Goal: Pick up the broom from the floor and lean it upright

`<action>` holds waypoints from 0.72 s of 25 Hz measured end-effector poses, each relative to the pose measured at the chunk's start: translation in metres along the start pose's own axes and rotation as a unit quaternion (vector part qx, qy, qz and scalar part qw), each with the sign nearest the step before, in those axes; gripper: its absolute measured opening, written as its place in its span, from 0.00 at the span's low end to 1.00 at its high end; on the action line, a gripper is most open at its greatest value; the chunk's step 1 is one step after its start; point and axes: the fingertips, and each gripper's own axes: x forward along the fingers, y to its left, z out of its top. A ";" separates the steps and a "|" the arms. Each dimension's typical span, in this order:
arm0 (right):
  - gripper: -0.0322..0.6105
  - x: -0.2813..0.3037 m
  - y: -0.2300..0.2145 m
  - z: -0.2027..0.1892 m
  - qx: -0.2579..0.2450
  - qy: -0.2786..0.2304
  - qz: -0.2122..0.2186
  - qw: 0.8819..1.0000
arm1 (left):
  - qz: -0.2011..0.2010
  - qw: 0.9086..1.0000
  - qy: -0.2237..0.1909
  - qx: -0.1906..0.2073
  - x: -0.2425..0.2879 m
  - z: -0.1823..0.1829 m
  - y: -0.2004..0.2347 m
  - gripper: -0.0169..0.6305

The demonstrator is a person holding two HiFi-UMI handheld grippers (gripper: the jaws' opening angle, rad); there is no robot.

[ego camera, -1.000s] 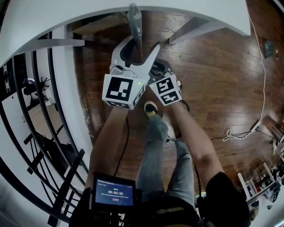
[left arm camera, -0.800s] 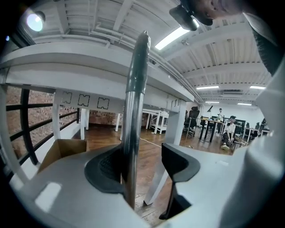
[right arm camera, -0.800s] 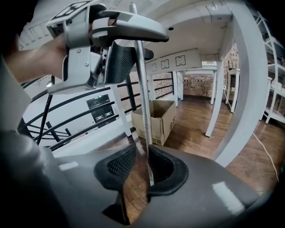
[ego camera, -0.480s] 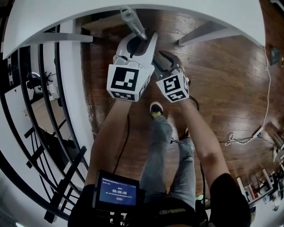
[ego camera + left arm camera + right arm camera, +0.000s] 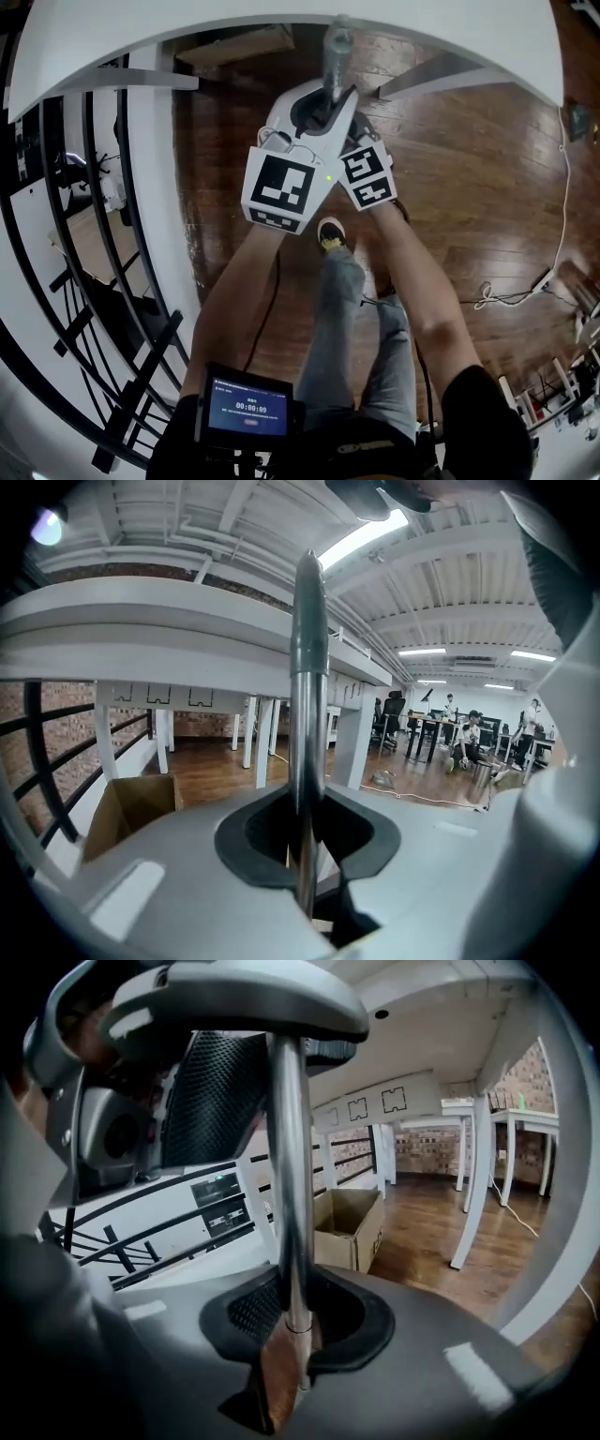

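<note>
Both sets of fingers have just closed and clench the broom handle [image 5: 335, 58], the left gripper [image 5: 305, 841] above the right gripper [image 5: 291, 1321], holding it nearly upright over the floor [image 5: 469, 187]. Lifting seems done; next, rest it against a support, then release

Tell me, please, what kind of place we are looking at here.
Probably an open-plan office or studio loft: white desks stand on a wooden floor, people sit at workstations further back, and strip lights run overhead.
</note>
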 end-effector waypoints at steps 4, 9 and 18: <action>0.18 0.004 0.008 -0.020 0.034 0.025 0.008 0.999 | -0.007 1.000 0.024 0.008 0.010 -0.022 -0.006 0.14; 0.18 0.010 0.001 -0.031 0.037 0.028 0.001 0.999 | 0.015 0.999 0.031 0.002 0.018 -0.035 0.001 0.14; 0.25 0.006 -0.016 -0.027 0.012 0.024 -0.005 1.000 | 0.009 0.999 0.028 0.030 0.025 -0.031 -0.003 0.25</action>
